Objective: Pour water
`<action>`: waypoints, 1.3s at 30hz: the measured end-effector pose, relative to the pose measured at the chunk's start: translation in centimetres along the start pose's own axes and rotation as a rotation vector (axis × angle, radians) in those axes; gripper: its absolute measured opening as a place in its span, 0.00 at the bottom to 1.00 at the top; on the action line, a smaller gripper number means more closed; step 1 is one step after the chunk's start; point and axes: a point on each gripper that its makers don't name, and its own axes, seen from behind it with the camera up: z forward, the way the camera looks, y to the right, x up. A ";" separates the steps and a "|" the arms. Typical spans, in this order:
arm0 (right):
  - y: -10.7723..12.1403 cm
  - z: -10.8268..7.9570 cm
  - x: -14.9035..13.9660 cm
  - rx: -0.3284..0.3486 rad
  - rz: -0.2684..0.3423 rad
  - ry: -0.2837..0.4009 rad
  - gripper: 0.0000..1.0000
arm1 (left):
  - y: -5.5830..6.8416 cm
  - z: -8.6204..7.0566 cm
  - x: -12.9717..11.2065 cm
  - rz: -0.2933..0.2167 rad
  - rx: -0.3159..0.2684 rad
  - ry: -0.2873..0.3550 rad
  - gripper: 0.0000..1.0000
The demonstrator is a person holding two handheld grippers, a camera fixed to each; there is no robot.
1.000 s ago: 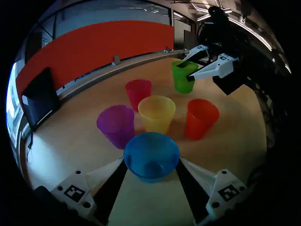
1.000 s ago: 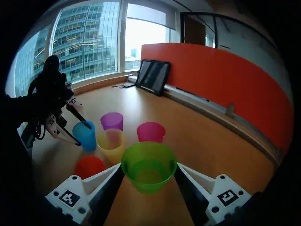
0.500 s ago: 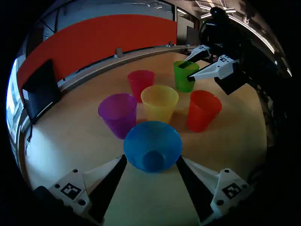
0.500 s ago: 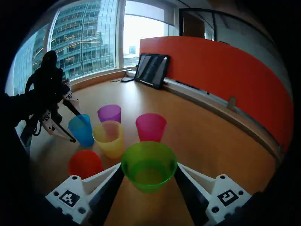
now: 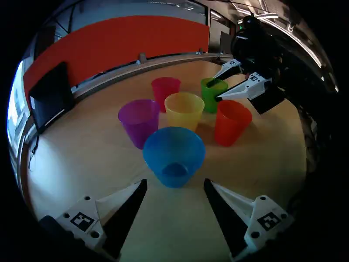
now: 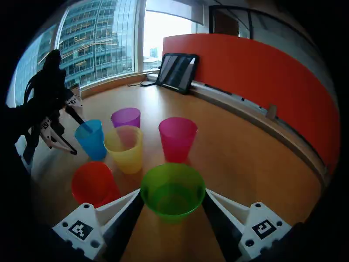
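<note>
Green cup (image 5: 209, 94) half hidden behind yellow cup (image 5: 183, 109)

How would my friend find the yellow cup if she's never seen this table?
Find the wooden table by the long orange wall. The yellow cup stands in the middle of the bunch there, between the purple cup and the red cup, and it is the only yellow one.
</note>
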 end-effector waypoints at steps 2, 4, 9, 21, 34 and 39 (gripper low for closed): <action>0.0 0.0 -0.1 0.000 0.000 0.000 0.91 | 0.0 -0.2 0.0 -0.003 0.003 0.001 0.97; 0.0 0.0 -0.2 0.000 0.000 -0.001 0.91 | 0.0 -0.4 -0.1 -0.007 0.004 0.002 0.97; 0.0 0.0 -0.5 -0.003 -0.001 -0.003 0.91 | 0.3 -0.7 -0.4 -0.016 0.002 0.000 0.97; 0.4 -0.4 -1.3 -0.035 0.017 -0.016 0.99 | 0.4 -1.1 -0.4 -0.028 0.013 0.004 0.97; 0.0 -3.6 -2.4 -0.079 0.035 0.021 0.99 | 0.0 -3.0 -1.0 -0.050 0.060 0.025 0.97; -0.3 -5.5 -2.8 -0.102 0.041 0.040 0.99 | 0.0 -4.2 -1.3 -0.060 0.086 0.043 0.97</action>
